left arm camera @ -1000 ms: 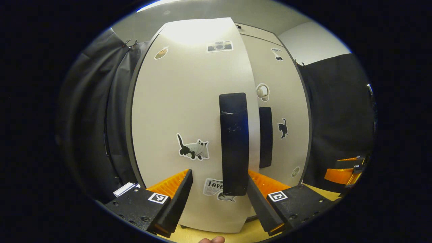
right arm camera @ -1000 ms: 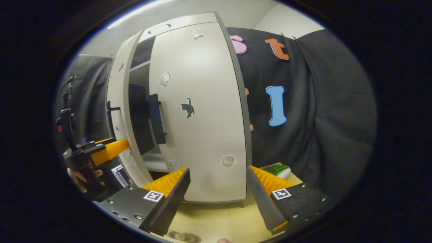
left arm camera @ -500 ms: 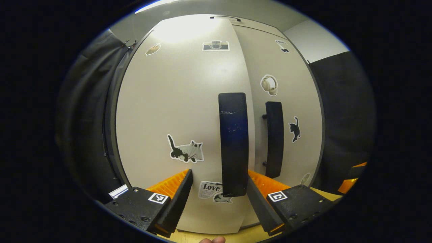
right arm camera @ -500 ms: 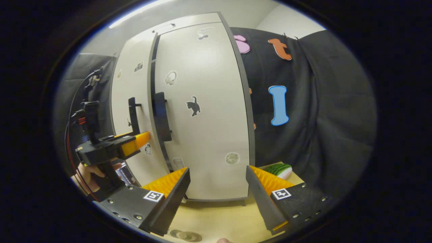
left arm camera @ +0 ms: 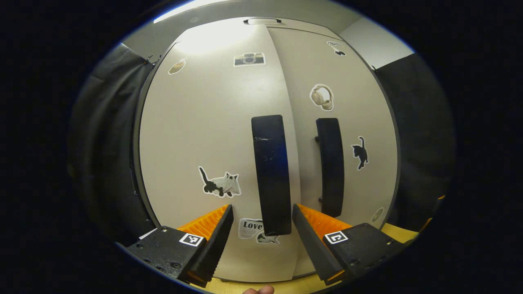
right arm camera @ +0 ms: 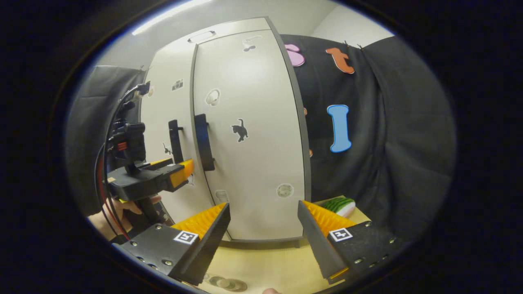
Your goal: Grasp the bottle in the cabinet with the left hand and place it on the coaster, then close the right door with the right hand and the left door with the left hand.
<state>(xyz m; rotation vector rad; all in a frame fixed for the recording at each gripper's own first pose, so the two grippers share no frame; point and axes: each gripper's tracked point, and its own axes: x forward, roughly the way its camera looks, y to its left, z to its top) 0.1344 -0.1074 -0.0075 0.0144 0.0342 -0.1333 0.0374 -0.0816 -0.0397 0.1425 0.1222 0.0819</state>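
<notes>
The left hand-held gripper (left arm camera: 261, 228) has its fingers spread wide apart, one to each side of the lower end of the left door's black handle (left arm camera: 270, 173); whether either finger presses on the handle cannot be told. The right hand-held gripper (right arm camera: 263, 226) is likewise spread open and holds nothing, hovering above the worktop (right arm camera: 265, 267) in front of the right door (right arm camera: 249, 134).

In the left gripper view the cabinet fills the front: the left door (left arm camera: 204, 134) with its cat sticker (left arm camera: 219, 184) and camera sticker (left arm camera: 249, 59), and beside it the right door's handle (left arm camera: 331, 165), the two doors meeting along a thin seam. A fingertip (left arm camera: 256, 290) shows at the bottom edge. The right gripper view looks from the side and takes in the other hand-held gripper at the left door, with the hand (right arm camera: 122, 208) that holds it and its cables, a green striped object (right arm camera: 338, 204) on the worktop right of the cabinet, and a round thing (right arm camera: 222, 283) at the bottom edge, which may be the coaster; it is too cut off to tell. The bottle cannot be made out there.

One second ago the left door stood ajar, with dark cabinet interior showing between the doors in the right gripper view. Half a second ago only a slim gap was left. Now both doors lie flush and closed.
</notes>
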